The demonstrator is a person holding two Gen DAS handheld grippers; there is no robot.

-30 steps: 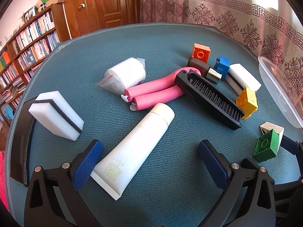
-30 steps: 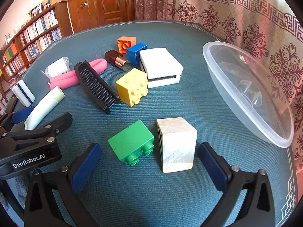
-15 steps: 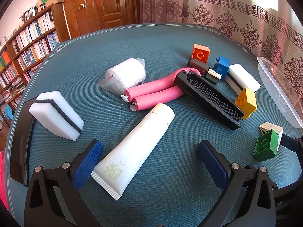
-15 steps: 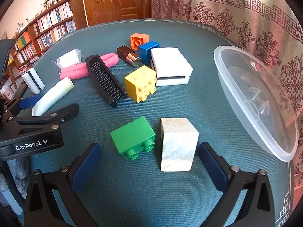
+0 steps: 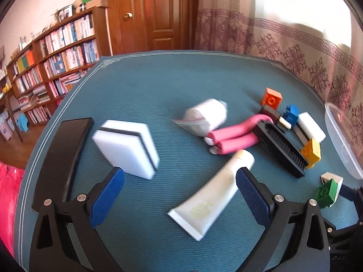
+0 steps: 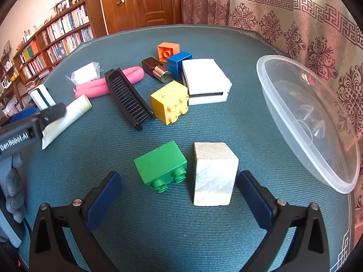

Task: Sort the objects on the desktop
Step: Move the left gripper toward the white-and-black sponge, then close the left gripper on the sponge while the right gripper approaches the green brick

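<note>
White tube (image 5: 214, 192) lies diagonal, cap far-right; both hand-held grippers (image 5: 180, 195) (image 6: 178, 196) gape wide, empty.

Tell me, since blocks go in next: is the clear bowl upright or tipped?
Tipped. The clear bowl leans on its side, its opening facing the blocks.

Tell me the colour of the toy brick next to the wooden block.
Green; clearest in the right wrist view.

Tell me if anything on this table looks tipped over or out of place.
The green brick lies on its side, studs facing sideways, and so does the yellow brick. The clear plastic bowl is tilted up on edge. Nothing looks spilled or broken.
</note>
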